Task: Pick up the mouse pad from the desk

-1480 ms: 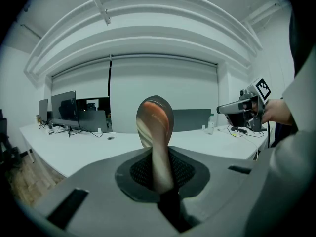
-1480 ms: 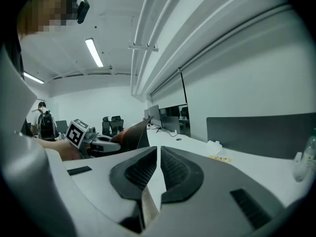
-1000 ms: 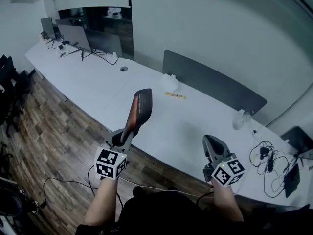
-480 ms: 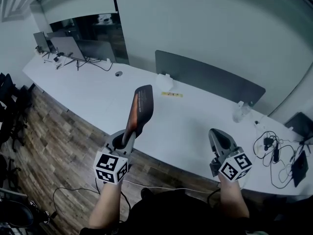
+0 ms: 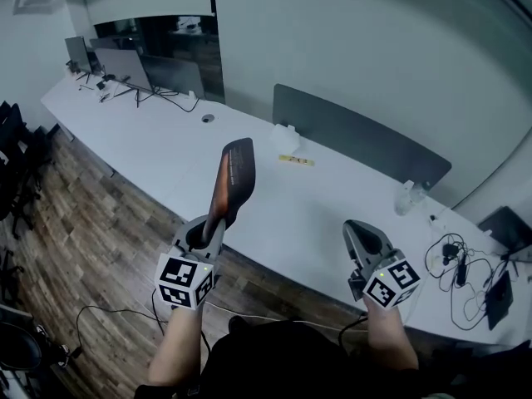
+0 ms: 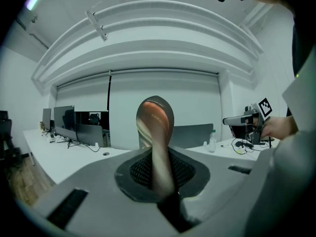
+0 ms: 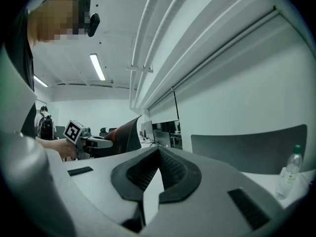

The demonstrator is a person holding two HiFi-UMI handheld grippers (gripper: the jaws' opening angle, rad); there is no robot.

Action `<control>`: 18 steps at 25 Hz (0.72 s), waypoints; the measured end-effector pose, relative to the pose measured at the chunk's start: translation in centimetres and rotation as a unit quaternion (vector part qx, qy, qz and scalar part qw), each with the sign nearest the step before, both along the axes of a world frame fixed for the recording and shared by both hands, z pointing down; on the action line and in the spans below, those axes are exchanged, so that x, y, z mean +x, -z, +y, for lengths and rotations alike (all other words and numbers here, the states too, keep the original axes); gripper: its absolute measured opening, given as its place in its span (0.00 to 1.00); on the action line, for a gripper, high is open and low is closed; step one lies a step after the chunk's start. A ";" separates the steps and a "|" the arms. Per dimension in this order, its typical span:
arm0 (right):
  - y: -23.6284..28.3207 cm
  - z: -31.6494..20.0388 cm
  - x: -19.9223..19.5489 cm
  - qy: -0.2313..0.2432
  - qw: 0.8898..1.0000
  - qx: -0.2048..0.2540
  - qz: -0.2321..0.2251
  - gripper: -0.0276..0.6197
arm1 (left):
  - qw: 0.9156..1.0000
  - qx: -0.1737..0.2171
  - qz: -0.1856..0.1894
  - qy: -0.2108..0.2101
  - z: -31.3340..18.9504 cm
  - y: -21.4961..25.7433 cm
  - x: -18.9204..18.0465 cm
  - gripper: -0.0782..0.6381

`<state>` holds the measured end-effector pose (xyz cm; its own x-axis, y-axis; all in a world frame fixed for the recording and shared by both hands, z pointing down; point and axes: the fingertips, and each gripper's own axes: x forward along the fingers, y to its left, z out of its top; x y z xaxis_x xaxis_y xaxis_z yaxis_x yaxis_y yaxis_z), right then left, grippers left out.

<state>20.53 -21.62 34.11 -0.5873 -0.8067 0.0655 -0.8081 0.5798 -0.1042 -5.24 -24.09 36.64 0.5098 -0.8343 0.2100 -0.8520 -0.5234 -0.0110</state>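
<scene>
Holding the pad (image 5: 233, 175) by its lower end in your left gripper (image 5: 216, 223), jaws clamped tight on it, you carry it slightly higher than a second ago, upright and well clear of the desk (image 5: 316, 210). Your right gripper (image 5: 359, 238) stays closed and empty, so the pick-up looks done.

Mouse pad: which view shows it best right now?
Head view: the whole mouse pad shows, lifted clear of the desk and pinched at its lower end by the left gripper. The left gripper view shows it close up, bent, between the shut jaws. The right gripper view catches only a dark side-on shape.
</scene>
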 end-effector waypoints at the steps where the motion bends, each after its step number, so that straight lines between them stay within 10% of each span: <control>1: 0.2 -0.1 -0.3 0.000 1.000 0.001 0.002 0.05 | 1.000 -0.002 0.001 0.001 0.1 -0.1 -0.4 0.16; 18: 1.0 1.0 0.7 -0.032 0.999 0.011 0.004 0.05 | 1.000 0.003 -0.012 -0.024 -0.2 0.8 -0.3 0.16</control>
<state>21.25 -20.67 33.13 -0.5347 -0.8434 0.0515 -0.8438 0.5298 -0.0852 -5.55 -24.25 35.79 0.5437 -0.8105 0.2180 -0.8258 -0.5629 -0.0333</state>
